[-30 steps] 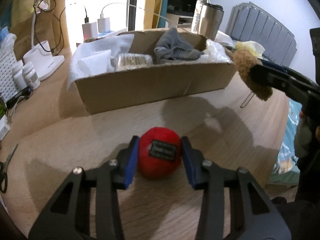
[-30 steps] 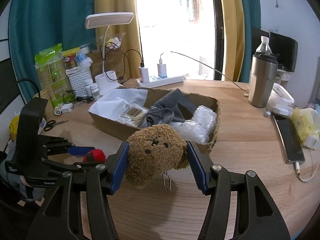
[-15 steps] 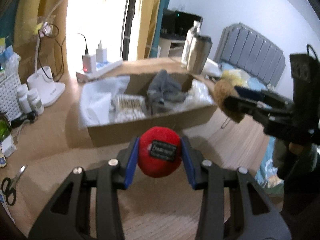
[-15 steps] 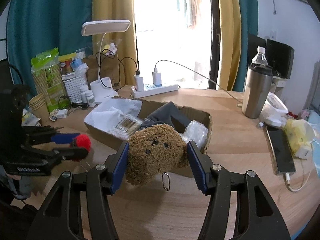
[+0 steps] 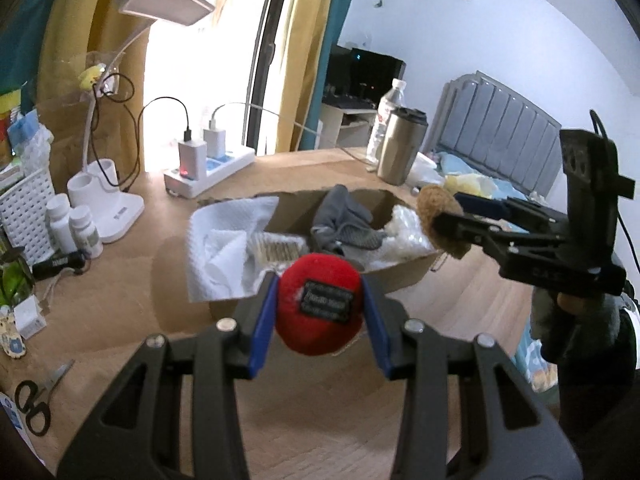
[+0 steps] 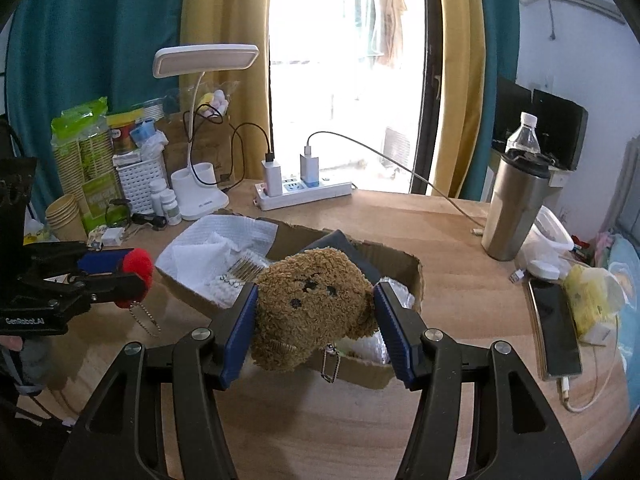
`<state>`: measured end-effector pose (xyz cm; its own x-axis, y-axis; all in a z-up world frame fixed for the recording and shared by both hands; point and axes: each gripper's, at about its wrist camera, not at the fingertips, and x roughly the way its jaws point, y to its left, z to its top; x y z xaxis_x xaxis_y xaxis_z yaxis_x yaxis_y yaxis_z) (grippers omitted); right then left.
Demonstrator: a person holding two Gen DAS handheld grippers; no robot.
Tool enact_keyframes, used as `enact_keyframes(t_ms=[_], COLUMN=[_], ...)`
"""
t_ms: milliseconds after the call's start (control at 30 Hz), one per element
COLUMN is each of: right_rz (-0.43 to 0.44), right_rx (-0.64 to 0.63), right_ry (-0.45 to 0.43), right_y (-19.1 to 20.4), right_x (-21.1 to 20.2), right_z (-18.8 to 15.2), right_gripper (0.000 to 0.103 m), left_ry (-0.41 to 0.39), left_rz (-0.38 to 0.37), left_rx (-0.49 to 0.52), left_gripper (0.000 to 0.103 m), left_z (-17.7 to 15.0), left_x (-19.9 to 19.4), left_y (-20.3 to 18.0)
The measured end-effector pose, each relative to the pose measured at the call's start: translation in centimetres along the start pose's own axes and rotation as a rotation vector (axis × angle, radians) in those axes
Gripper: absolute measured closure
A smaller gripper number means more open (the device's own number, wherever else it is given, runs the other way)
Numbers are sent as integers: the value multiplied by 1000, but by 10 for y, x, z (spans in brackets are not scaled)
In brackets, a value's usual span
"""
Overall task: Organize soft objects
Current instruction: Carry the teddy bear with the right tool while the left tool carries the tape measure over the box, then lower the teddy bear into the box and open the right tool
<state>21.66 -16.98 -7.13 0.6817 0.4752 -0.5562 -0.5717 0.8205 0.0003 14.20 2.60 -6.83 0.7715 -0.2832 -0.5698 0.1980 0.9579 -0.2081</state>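
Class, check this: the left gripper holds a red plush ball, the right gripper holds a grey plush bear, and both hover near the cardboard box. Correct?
Not quite: the plush bear in the right gripper is brown, as the right wrist view shows. The rest stands: left gripper, red plush ball, cardboard box.

Open-topped cardboard box (image 6: 404,264) crowded with soft items

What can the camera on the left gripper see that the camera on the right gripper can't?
Only the left wrist view shows the scissors at the table's edge, the grey padded headboard, and the black label on the red plush ball.

Only the right wrist view shows the brown teddy's face, the phone on its cable, and the stack of paper cups.

Both show the cardboard box, desk lamp, power strip, steel tumbler, and each hand-held gripper squeezing its toy.
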Motion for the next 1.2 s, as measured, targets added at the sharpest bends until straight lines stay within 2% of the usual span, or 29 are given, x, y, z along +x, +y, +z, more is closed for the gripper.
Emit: enact_keyframes(t_ms=[433,1000,1200], right_rz=[14,-37,-51], right_rx=[1,64,69], right_ry=[4,25,48], right_y=[-15,-50,-53], right_x=[28,71,81], right_z=[16,26,18], right_gripper=[42,41,34], left_ry=[-104,-71,-59], left_rz=[28,42,42], left_rx=[-39,-42,-38], left_gripper=[60,60,60], left_z=[16,28,28], left_x=[-9,18,24], left_y=[12,14,13])
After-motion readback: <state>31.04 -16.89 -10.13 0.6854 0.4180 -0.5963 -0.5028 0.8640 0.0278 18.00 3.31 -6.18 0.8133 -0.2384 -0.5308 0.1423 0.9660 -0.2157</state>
